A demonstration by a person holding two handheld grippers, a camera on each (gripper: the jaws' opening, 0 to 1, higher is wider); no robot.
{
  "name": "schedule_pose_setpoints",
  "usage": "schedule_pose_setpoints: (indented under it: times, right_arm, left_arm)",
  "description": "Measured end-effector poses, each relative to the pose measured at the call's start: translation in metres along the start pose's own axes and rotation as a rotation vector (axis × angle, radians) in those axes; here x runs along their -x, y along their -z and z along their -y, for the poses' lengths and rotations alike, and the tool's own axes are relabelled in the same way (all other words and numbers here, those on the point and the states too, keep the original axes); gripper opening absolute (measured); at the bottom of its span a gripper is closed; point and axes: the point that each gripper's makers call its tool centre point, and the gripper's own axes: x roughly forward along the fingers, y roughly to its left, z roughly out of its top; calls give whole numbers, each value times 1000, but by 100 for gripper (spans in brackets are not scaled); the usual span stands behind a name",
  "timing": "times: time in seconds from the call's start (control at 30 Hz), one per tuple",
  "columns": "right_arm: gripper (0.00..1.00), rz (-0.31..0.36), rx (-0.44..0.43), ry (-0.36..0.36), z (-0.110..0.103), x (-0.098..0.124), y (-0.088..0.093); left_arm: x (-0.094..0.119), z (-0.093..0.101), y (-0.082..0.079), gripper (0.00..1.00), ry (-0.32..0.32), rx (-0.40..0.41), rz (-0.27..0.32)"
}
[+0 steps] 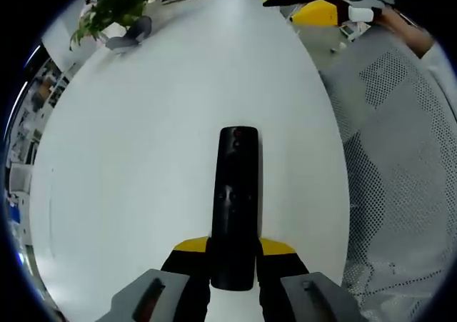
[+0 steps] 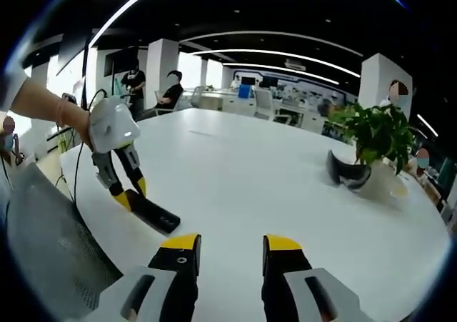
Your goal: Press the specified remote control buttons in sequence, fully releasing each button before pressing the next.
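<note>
A long black remote control (image 1: 235, 186) points away over the white table (image 1: 143, 158), and my left gripper (image 1: 234, 248) is shut on its near end. In the right gripper view the same left gripper (image 2: 132, 193), held by a hand, tilts the remote (image 2: 158, 217) down so its far end is at the tabletop (image 2: 243, 172). My right gripper (image 2: 232, 245) stands open with nothing between its yellow-tipped jaws, well apart from the remote. It also appears as yellow jaws, the right gripper (image 1: 303, 4), at the far table edge in the left gripper view.
A potted plant (image 2: 378, 133) and a dark curved object (image 2: 346, 172) stand at the table's far side; the plant (image 1: 114, 8) also shows in the left gripper view. A grey mesh chair (image 1: 400, 158) is beside the table. People sit far back in the office.
</note>
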Motion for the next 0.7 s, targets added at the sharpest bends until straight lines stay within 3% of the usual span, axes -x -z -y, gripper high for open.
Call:
schedule_pose_setpoints:
  times: [0.37, 0.7]
  right_arm:
    - [28, -44, 24, -37, -7, -3, 7]
    - [25, -56, 32, -57, -10, -3, 9]
  left_arm:
    - [0, 15, -1, 23, 10, -23, 9]
    - [-1, 30, -2, 23, 15, -51, -19]
